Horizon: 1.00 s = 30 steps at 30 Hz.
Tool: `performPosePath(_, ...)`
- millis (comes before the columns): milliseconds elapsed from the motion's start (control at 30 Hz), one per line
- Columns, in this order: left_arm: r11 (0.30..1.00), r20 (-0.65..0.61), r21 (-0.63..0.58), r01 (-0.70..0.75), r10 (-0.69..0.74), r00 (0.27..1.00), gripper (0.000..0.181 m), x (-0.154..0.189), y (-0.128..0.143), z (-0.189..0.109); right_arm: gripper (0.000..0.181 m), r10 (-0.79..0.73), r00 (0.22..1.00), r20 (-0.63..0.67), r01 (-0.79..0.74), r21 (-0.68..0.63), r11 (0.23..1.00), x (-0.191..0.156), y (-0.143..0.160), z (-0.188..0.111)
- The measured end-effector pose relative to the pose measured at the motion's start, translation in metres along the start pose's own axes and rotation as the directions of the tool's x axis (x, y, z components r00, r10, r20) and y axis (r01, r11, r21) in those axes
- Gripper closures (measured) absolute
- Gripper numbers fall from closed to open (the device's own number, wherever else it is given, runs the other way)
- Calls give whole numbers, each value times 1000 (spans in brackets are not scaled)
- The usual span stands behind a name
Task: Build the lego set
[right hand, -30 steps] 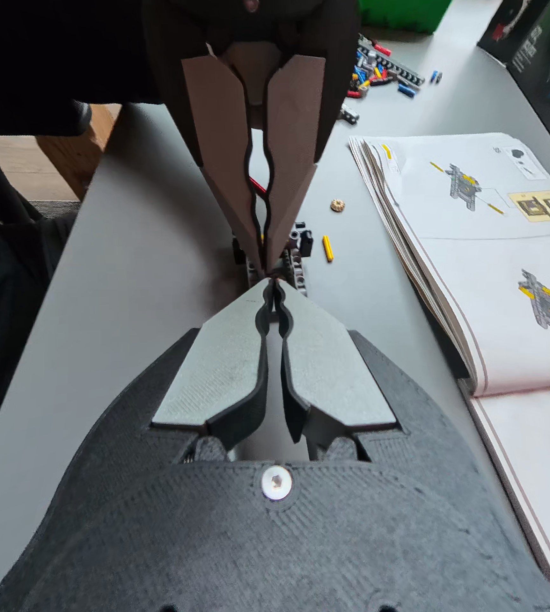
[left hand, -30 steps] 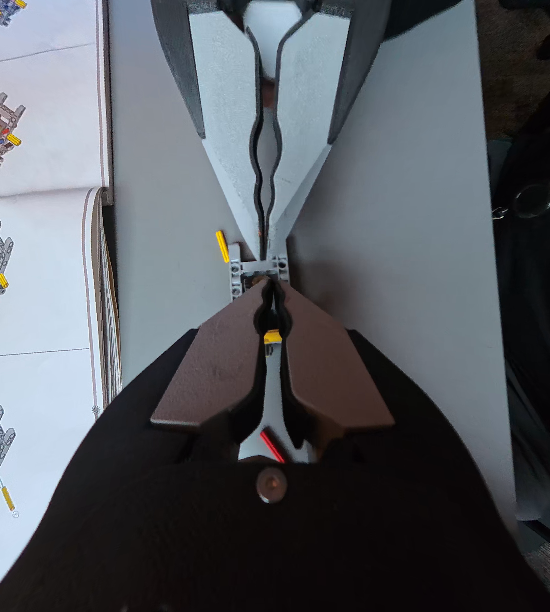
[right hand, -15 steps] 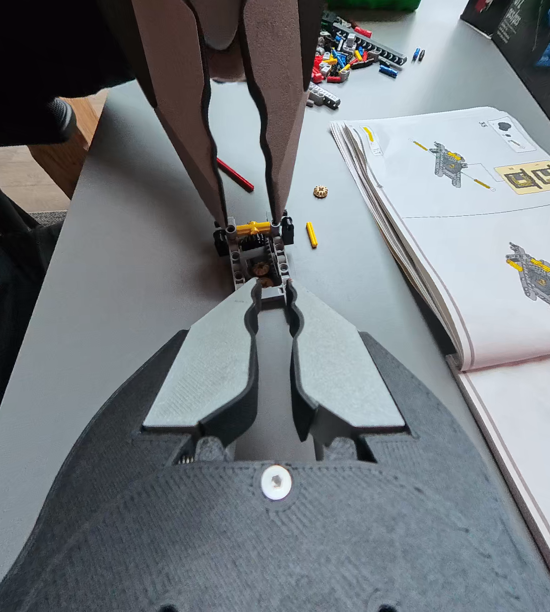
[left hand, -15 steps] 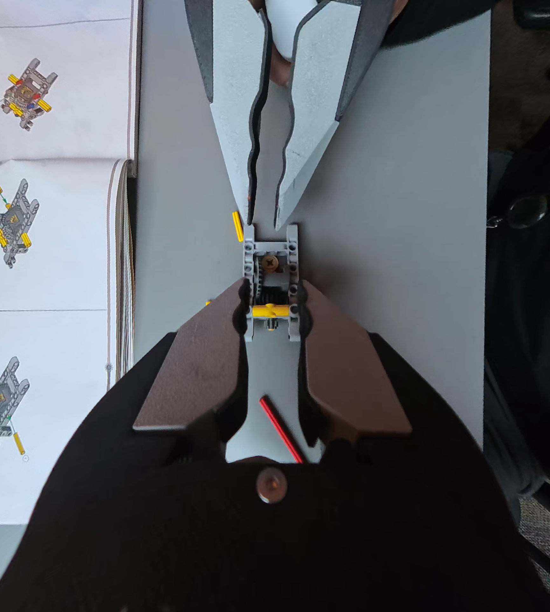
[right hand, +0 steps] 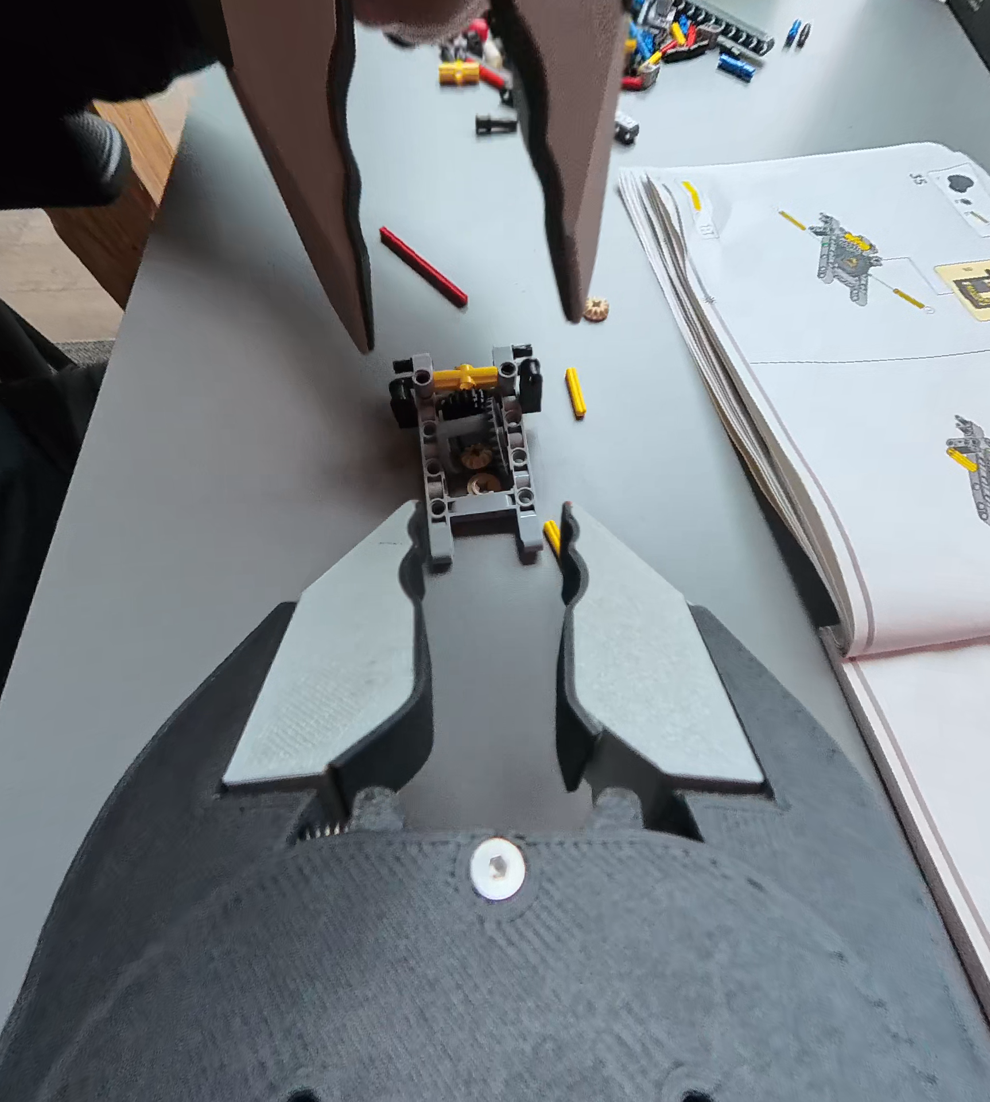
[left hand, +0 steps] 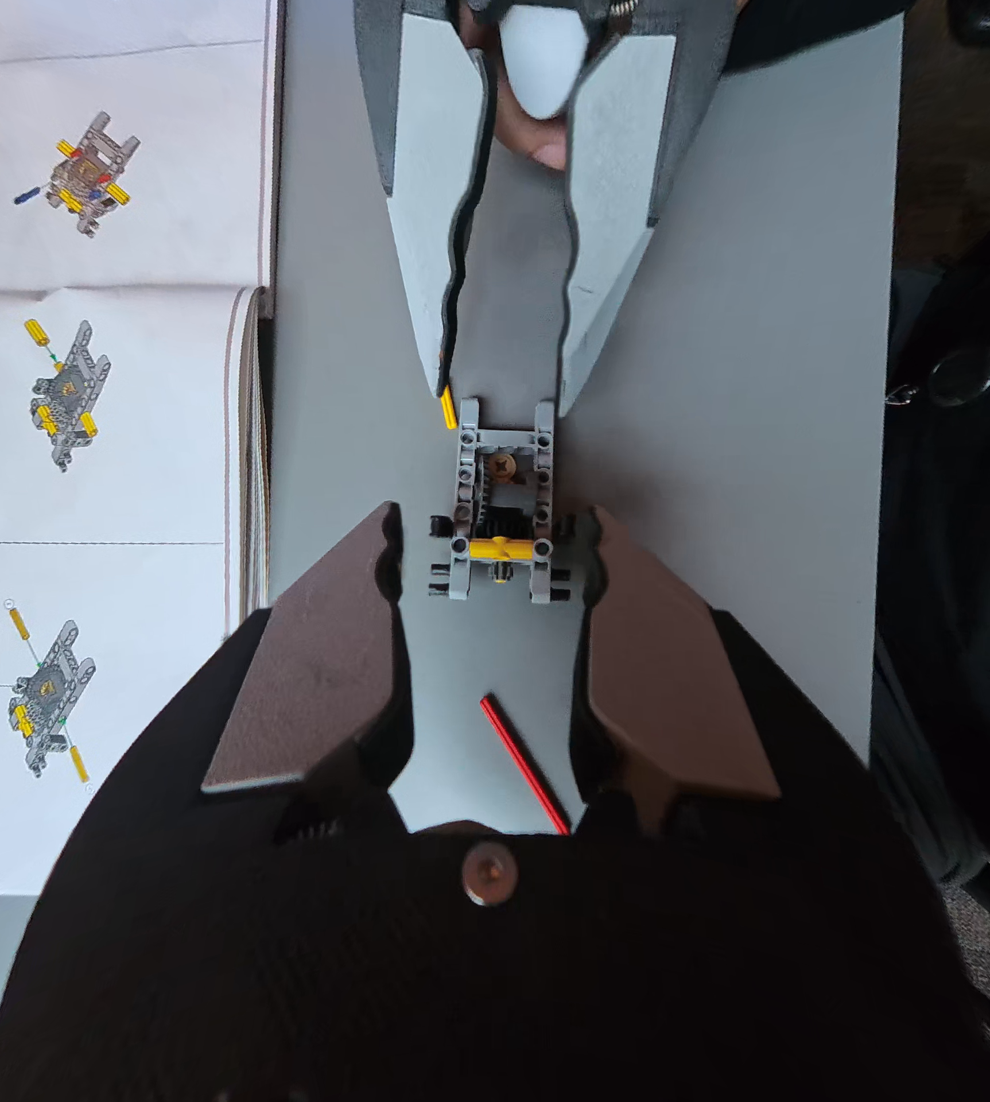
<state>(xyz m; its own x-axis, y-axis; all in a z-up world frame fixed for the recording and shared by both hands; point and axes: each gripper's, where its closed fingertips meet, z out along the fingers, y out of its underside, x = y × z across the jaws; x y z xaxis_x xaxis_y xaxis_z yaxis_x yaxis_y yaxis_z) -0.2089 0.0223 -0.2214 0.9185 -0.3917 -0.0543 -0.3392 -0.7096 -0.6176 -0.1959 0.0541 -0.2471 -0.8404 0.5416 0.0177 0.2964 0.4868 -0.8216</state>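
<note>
2 grippers are seen facing each other across a grey surface (left hand: 719, 536), with a small lego assembly (left hand: 504, 507) lying flat between them. The left gripper (left hand: 495, 536), with brown fingers, has its jaws spread wide and empty on either side of the assembly's near end. The right gripper (right hand: 492, 525), with pale grey fingers, also has its jaws apart and empty at the opposite end.

The assembly is built from 2 parallel grey beams with holes, joined by a crossbeam. A yellow connector (right hand: 465, 375) spans one end, black gears and tan gears sit inside the frame, and black pins protrude from its sides.

A red axle (right hand: 424, 267), 2 short yellow axles (right hand: 574, 392) and a loose tan gear (right hand: 596, 309) lie near it. An open instruction booklet (right hand: 838, 417) is laid beside it, and a pile of loose pieces (right hand: 659, 42) is seen at the far end.
</note>
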Motion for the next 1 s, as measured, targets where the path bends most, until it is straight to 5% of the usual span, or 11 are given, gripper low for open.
performPosePath(267, 999, -21, -25, 42, -42, 999, 117, -3, 16, -4, 130, -73, 997, -11, 72, -98, 993, -5, 11, 11)
performPosePath(1000, 992, -21, -74, 106, -108, 994, 121, 4, 55, 3, 143, -130, 991, -26, 125, -135, 983, -8, 17, 8)
